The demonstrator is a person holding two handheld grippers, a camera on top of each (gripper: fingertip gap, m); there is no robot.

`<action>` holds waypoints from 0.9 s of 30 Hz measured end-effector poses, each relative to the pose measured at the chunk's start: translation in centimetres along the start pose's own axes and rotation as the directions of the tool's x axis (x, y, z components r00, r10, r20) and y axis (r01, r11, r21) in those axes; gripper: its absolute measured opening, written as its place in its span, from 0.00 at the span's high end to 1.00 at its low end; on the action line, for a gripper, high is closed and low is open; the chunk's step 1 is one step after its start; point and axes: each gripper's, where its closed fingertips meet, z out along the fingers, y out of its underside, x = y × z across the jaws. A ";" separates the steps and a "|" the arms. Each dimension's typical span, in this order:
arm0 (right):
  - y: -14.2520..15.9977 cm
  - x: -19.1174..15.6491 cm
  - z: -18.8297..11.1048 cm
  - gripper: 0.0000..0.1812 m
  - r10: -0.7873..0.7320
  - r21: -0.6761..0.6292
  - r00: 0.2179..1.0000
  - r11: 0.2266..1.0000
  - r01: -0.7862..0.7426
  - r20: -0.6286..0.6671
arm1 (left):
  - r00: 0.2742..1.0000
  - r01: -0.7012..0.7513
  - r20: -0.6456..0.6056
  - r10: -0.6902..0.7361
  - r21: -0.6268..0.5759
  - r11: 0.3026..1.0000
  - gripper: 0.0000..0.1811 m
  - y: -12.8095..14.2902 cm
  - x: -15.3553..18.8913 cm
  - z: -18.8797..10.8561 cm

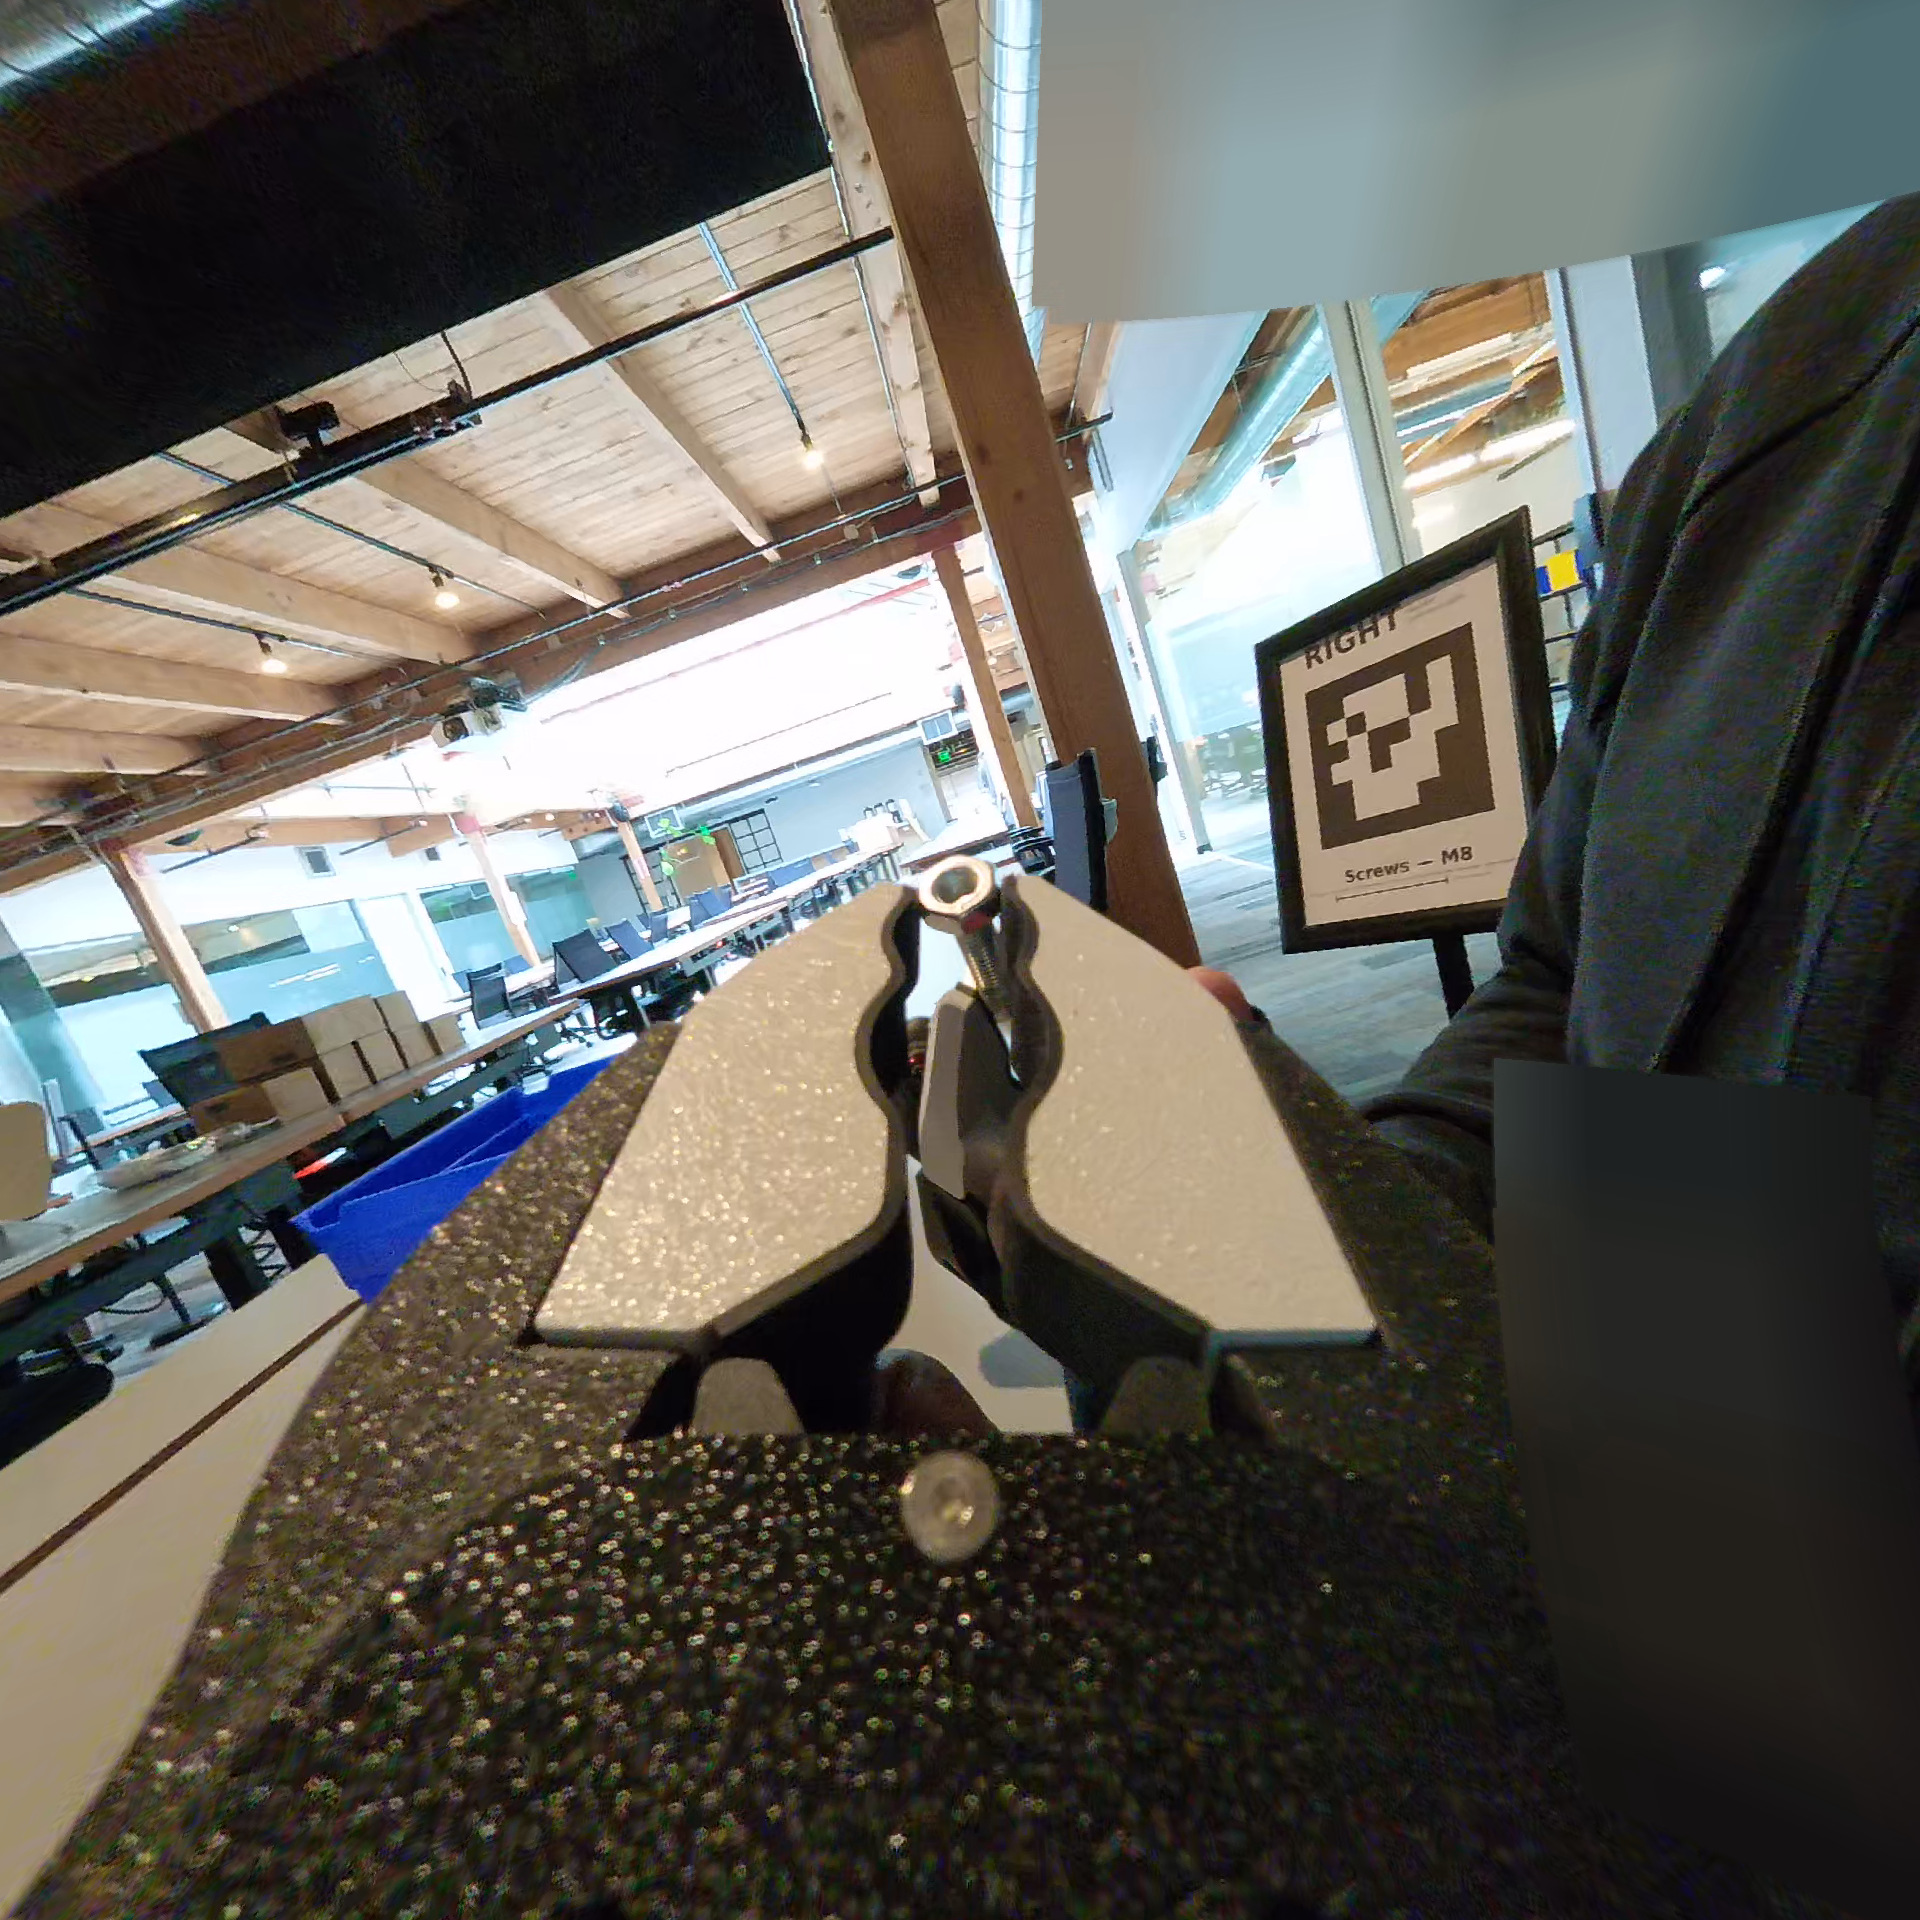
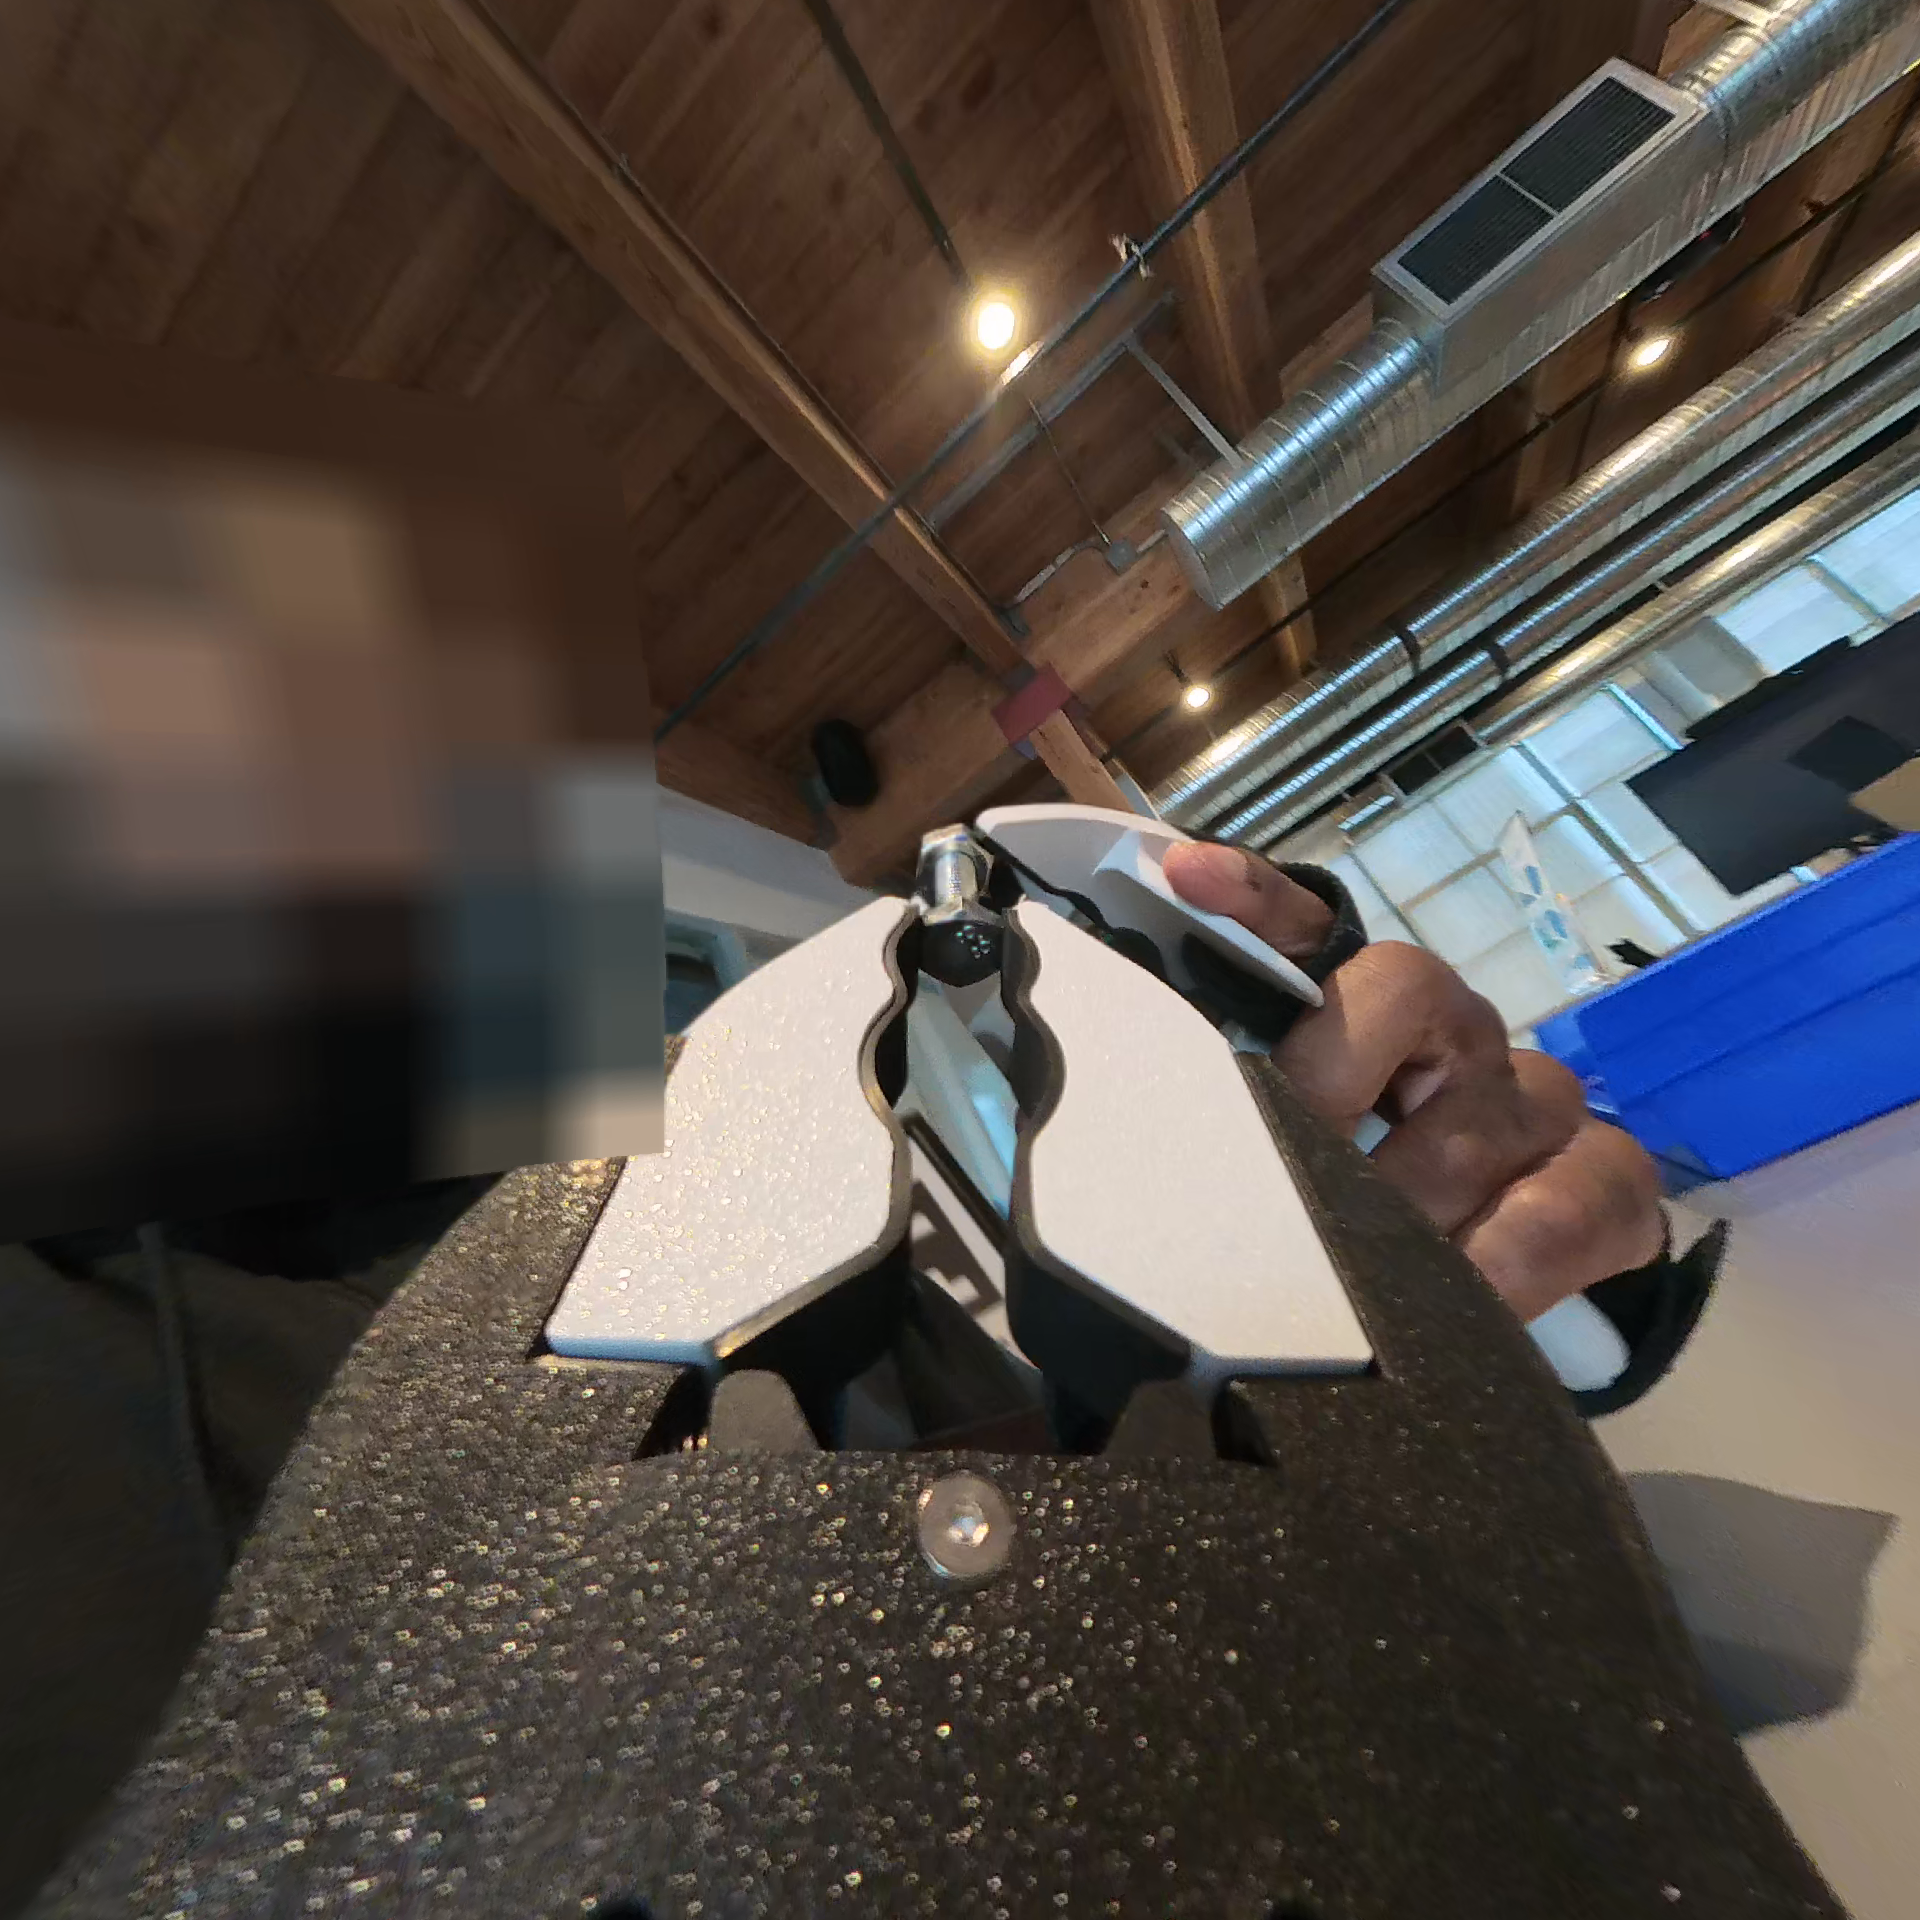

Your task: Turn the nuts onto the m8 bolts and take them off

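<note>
The left gripper [image 1: 961, 914] and right gripper [image 2: 961, 940] each have pale grey, wavy-edged plastic fingers on a black speckled body with one silver screw [image 1: 950, 1507]. The person wears a dark grey jacket [image 1: 1714, 727], perhaps a black fingerless glove [image 2: 1652, 1320].

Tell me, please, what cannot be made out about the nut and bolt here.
- Left wrist view: the head of the bolt, hidden behind fingers of the left hand-held gripper, shut on the nut.
- Right wrist view: how far the nut is threaded, too small beyond the right hand-held gripper.
</note>
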 end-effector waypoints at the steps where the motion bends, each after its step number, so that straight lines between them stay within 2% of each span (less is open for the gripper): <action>1: 0.1 0.0 0.0 0.92 -0.015 -0.011 1.000 1.000 0.015 -0.006 | 1.000 0.007 -0.005 -0.007 0.002 1.000 0.92 0.0 0.0 0.0; 11: 0.8 0.0 0.2 0.92 -0.200 -0.155 0.977 0.970 0.186 -0.077 | 0.995 0.088 -0.051 -0.087 0.011 0.996 0.93 -0.2 0.2 -0.3; 18: 1.2 0.1 0.0 0.92 -0.352 -0.275 0.931 0.909 0.314 -0.101 | 0.992 0.102 -0.070 -0.102 -0.002 0.995 0.93 -0.1 0.4 -0.3; 27: 1.7 0.3 -0.5 0.92 -0.466 -0.384 0.880 0.832 0.401 -0.092 | 0.991 0.102 -0.079 -0.104 -0.022 0.994 0.92 0.3 0.6 -0.1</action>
